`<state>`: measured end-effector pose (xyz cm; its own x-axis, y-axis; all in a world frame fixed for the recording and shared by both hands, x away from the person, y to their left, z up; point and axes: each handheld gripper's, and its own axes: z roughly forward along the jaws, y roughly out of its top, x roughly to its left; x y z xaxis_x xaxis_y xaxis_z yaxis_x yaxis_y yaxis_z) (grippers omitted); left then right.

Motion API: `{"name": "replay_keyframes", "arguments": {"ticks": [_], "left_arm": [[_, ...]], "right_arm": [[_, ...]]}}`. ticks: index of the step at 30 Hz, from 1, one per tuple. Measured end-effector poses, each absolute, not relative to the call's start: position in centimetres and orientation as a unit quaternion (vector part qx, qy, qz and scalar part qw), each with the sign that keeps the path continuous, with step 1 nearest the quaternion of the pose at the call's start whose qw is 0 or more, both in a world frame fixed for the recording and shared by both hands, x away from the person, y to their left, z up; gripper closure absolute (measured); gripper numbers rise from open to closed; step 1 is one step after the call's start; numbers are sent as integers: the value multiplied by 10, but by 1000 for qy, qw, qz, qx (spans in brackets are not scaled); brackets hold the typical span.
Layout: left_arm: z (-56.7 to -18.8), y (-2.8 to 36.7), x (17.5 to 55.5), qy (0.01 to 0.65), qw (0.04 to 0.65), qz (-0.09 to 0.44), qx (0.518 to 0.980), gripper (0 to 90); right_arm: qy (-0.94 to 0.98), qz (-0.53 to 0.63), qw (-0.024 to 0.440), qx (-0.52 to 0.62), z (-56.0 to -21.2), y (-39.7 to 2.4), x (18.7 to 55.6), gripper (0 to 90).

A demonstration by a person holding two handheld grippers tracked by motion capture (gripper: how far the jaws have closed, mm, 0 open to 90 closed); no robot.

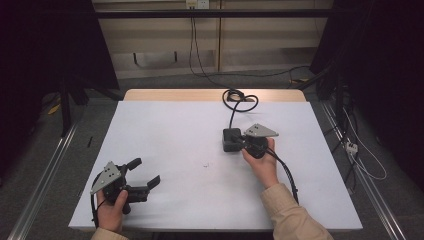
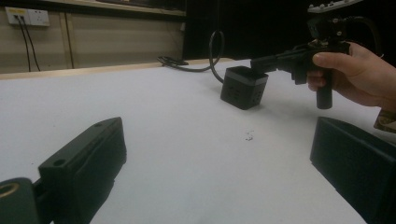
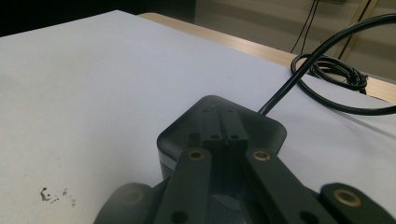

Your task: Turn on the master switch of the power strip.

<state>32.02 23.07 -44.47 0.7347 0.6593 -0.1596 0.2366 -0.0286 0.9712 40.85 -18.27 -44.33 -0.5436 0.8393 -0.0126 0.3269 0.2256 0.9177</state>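
Currently right tongs (image 1: 243, 141) fully closed, tips resting atop black box (image 1: 231, 139) at counter (image 1: 165, 130) centre-right, gripping nothing. Left tongs (image 1: 145, 172) wide open, empty. Risk: pressing could skid box, snagging its cable (image 1: 239, 98).

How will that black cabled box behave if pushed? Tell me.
The black box sits squat and flat, so it probably slides rather than tips. Its stiff-looking cable, coiled behind it, may drag or swing it. The right gripper rests shut over it.

Dim room: beige panelled wall (image 1: 165, 40), grey floor (image 1: 45, 150), black curtains (image 1: 385, 60), white-topped table (image 1: 170, 135).
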Motion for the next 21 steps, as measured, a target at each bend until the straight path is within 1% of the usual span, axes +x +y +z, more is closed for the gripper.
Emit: {"name": "replay_keyframes", "arguments": {"ticks": [21], "left_arm": [[-445, 232, 320, 322, 618, 172, 696, 32]], "right_arm": [[732, 486, 262, 399, -444, -184, 409, 900]]}}
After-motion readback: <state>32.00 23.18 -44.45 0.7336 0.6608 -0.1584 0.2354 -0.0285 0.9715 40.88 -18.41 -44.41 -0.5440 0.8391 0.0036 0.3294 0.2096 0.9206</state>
